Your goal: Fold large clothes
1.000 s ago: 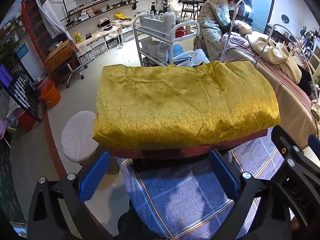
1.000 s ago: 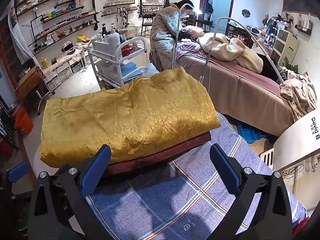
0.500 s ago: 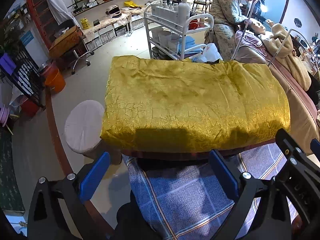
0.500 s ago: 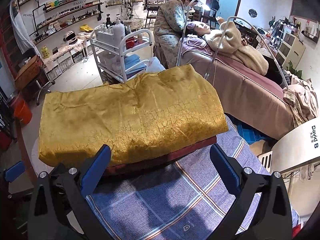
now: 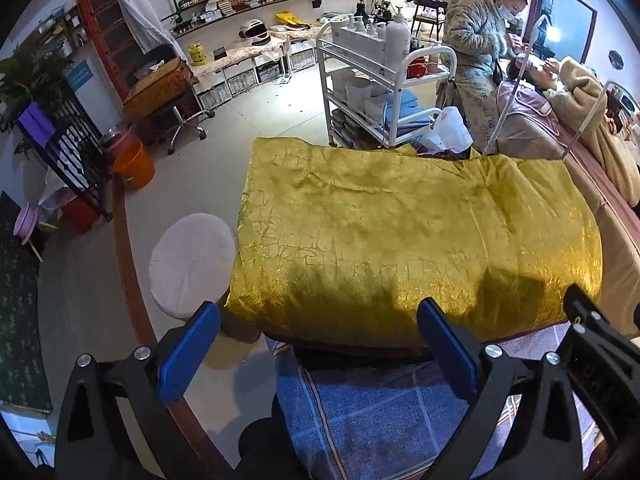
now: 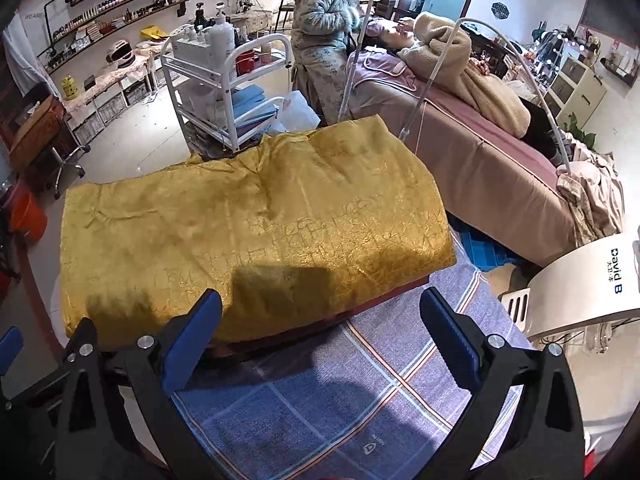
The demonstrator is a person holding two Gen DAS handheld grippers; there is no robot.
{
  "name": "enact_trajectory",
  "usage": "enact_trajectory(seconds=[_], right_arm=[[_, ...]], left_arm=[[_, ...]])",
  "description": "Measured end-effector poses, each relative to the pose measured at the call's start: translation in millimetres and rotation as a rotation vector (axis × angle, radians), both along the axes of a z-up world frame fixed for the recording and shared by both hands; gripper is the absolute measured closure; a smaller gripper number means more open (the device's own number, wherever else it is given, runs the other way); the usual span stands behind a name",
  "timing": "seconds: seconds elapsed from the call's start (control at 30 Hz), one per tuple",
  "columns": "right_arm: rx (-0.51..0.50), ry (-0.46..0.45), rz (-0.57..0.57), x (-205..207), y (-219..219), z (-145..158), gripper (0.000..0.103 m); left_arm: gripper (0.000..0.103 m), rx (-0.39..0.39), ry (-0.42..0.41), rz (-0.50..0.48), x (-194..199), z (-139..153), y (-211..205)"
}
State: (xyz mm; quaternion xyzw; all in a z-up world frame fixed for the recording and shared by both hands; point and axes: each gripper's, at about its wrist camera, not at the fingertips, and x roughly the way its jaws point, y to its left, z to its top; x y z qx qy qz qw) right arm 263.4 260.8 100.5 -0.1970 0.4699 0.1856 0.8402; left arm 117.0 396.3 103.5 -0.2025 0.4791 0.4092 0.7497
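A large gold, crackle-patterned garment (image 5: 400, 232) lies folded into a thick rectangle on a bed with a blue plaid sheet (image 5: 380, 412); a dark red lining shows along its near edge. It also shows in the right wrist view (image 6: 248, 232) on the same sheet (image 6: 340, 392). My left gripper (image 5: 318, 352) is open and empty, just short of the near left edge. My right gripper (image 6: 320, 340) is open and empty at the near right edge; its black body shows in the left wrist view (image 5: 592, 344).
A round white stool (image 5: 192, 264) stands left of the bed. A white trolley (image 5: 384, 92) with bottles stands behind the garment. A person (image 6: 332, 32) tends a client on a treatment bed (image 6: 480, 152) to the right. A white machine (image 6: 580, 284) stands at right.
Both grippers have moved forward toward the garment's near edge, and it now fills more of each view. Both stay open. The garment has not moved.
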Motion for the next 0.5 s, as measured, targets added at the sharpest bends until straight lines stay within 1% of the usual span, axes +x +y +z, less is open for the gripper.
enact_trajectory(seconds=[0.1, 0.23, 0.43, 0.5], right_arm=[[-0.039, -0.012, 0.012, 2.2, 4.9, -2.6, 0.005], [-0.045, -0.006, 0.033, 6.8, 6.6, -5.5, 0.006], [-0.054, 0.004, 0.06, 13.3, 10.5, -11.9, 0.006], [-0.059, 0.007, 0.064, 14.9, 11.2, -14.7, 0.006]], left_arm=[[0.006, -0.003, -0.009, 0.018, 2.7, 1.2, 5.7], [0.006, -0.003, -0.001, 0.03, 8.4, -2.0, 6.5], [0.006, -0.035, 0.033, 0.033, 12.7, -14.4, 7.4], [0.006, -0.034, 0.039, 0.033, 12.7, -16.7, 6.8]])
